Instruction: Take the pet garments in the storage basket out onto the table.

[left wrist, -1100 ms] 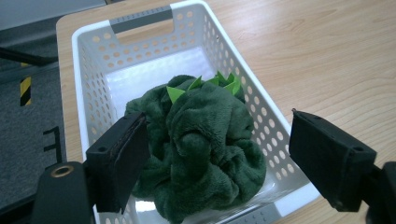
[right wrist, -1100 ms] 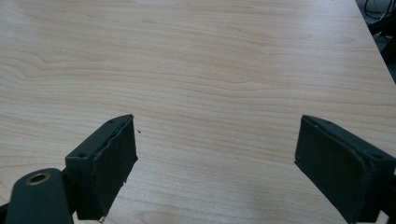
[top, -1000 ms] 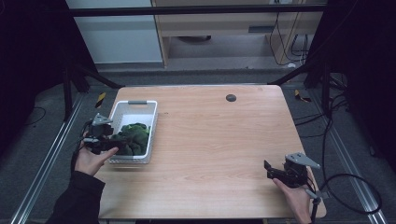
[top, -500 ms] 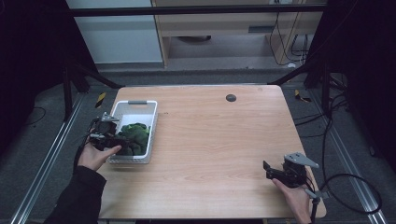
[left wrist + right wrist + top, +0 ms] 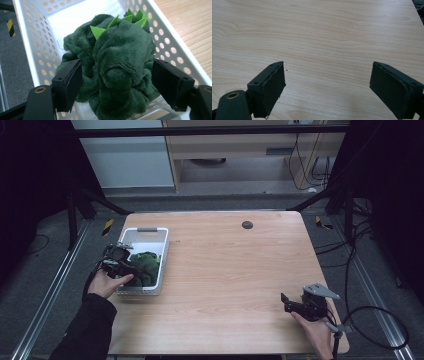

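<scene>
A dark green plush toy with light green felt spikes lies in a white perforated basket at the table's left edge. In the high view the plush toy fills the basket's near half. My left gripper reaches into the basket, and its jaws have just been closing. The toy sits between them, and the pads meet its sides without visibly squeezing it. In the high view the left gripper is held by a hand at the basket's near left corner. My right gripper stands open over bare wood, near the front right corner.
The wooden table has a small dark round cap near its far edge. A cable trails from the right gripper off the table's right side. Metal frame rails run along both sides on the floor.
My left gripper has moved right and down, from beside the basket's left wall into the basket around the plush toy. The right gripper has stayed in place.
</scene>
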`<state>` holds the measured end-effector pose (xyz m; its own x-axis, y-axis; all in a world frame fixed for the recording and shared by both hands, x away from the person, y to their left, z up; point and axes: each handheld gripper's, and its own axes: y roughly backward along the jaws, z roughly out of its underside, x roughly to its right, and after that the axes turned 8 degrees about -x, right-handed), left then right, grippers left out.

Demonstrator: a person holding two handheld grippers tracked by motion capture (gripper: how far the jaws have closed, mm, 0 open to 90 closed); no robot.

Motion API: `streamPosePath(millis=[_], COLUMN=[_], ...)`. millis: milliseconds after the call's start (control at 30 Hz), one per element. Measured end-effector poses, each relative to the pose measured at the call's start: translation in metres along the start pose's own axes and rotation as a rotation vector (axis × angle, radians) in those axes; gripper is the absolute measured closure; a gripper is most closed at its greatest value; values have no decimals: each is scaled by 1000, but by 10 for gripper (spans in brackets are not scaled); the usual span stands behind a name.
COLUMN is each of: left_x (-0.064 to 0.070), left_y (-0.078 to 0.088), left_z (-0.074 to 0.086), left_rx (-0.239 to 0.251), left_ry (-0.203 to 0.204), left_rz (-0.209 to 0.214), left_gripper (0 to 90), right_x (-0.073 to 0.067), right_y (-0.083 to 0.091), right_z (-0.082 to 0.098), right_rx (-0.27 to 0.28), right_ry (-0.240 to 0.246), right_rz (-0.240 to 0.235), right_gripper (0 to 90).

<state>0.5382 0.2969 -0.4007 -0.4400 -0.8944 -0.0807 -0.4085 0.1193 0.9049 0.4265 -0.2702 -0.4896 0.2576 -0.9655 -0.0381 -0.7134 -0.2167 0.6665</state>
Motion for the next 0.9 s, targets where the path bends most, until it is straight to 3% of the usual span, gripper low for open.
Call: streamPosePath(millis=[233, 433, 900], left_x=[-2, -3, 2], left_y=[-7, -14, -22], left_z=[-4, -6, -11], left_rx=[-41, -85, -154], left_ry=[-4, -9, -36], left_rz=[5, 17, 34], left_gripper=[280, 362, 707], right_x=[-1, -1, -2], right_y=[-1, -2, -3], right_z=[0, 0, 0], right_rx=[-13, -17, -27], right_ry=[-4, 6, 20], right_rz=[-8, -9, -20], right_gripper=[128, 129, 129])
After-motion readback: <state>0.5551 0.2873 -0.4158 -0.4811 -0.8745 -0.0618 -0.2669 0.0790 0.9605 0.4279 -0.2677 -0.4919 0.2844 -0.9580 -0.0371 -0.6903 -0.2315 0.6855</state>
